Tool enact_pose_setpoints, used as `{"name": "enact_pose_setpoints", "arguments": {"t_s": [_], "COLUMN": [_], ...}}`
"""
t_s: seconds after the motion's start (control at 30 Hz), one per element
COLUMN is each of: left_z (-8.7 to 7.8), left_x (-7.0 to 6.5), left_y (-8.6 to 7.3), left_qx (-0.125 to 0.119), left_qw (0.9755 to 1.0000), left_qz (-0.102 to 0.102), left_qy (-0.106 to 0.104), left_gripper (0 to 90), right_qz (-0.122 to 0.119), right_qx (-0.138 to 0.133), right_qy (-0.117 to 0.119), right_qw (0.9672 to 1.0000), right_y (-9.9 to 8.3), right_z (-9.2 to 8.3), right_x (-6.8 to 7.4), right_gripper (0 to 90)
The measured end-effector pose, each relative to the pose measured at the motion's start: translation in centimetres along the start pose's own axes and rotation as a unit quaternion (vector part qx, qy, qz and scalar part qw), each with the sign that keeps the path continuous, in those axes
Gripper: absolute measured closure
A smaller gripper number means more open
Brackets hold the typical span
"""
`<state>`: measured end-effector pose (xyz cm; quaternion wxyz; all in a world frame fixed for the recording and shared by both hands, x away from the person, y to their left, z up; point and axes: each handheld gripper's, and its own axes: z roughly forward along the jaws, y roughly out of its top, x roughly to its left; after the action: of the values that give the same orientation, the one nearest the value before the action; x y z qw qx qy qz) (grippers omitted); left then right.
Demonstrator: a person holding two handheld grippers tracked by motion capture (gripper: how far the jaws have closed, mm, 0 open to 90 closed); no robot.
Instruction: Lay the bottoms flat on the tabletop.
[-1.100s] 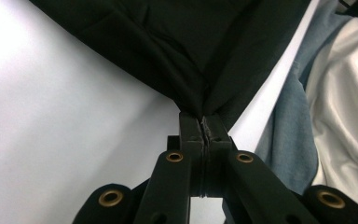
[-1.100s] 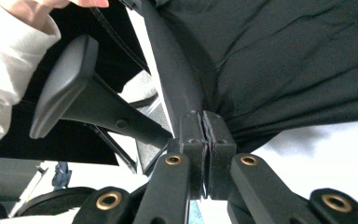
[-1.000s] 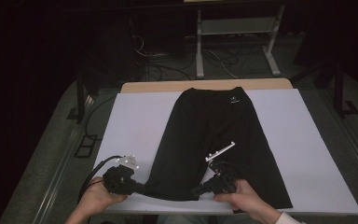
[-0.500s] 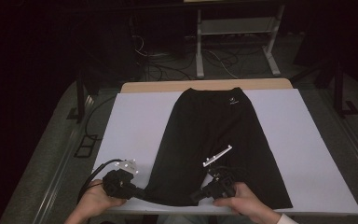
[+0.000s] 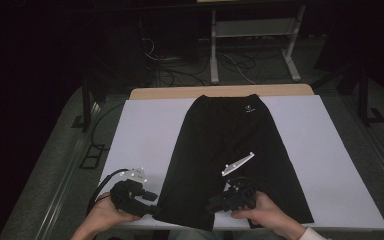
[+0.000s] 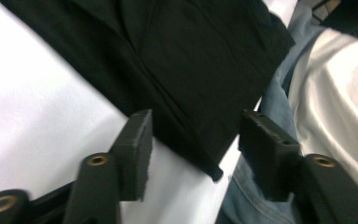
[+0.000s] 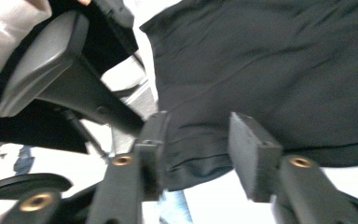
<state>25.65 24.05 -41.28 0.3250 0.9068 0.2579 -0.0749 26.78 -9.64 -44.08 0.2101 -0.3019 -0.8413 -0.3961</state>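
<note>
Black trousers (image 5: 232, 155) lie flat on the white table (image 5: 330, 145), waistband far, hems at the near edge | left gripper (image 5: 151, 206) and right gripper (image 5: 214, 206), jaws just parted, straddle the hem ungripped; close squarely on the cloth | dark shelf frame (image 5: 252, 35) beyond the trousers, nothing in the way

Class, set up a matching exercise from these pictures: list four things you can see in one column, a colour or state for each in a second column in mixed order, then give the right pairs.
Things:
1. trousers
2. table top
3. left gripper
4. small logo at the waistband

Colour or state:
A. white, lying under the garment
B. jaws apart, hem corner between them
C. black, laid flat, waistband at the far end
D. pale mark on dark cloth

Pairs: 1-C, 2-A, 3-B, 4-D
</note>
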Motion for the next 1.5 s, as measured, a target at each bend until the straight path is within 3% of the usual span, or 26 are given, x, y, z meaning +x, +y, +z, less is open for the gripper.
{"name": "enact_pose_setpoints", "arguments": {"t_s": [0.17,0.43,0.57,0.97,1.33,1.5], "left_z": [0.2,0.7,0.8,1.2,1.5,1.9], "left_x": [-0.1,-0.2,-0.3,-0.5,-0.2,0.1], "left_y": [0.5,1.6,2.4,5.0,7.1,7.8], "left_qx": [-0.022,-0.051,-0.062,-0.109,-0.175,-0.187], "left_qw": [0.9997,0.9987,0.9979,0.9932,0.9834,0.9811], "left_qz": [0.005,0.003,0.012,0.028,0.022,0.019], "left_qy": [0.003,0.009,0.016,0.029,0.041,0.045], "left_gripper": [22.6,1.9,0.1,0.1,0.1,0.1], "right_qz": [-0.022,-0.027,-0.027,-0.016,-0.009,-0.003], "right_qx": [-0.025,-0.054,-0.065,-0.098,-0.136,-0.150], "right_qy": [-0.051,-0.114,-0.137,-0.164,-0.191,-0.197], "right_qw": [0.9982,0.9916,0.9880,0.9815,0.9722,0.9688], "right_y": [0.2,0.2,-0.1,-1.1,-1.7,-1.9], "right_z": [-2.0,-4.7,-6.0,-9.5,-11.9,-12.6], "right_x": [-0.2,-0.6,-0.9,-1.8,-2.6,-3.3], "right_gripper": [31.0,0.0,0.0,0.0,0.0,0.0]}}
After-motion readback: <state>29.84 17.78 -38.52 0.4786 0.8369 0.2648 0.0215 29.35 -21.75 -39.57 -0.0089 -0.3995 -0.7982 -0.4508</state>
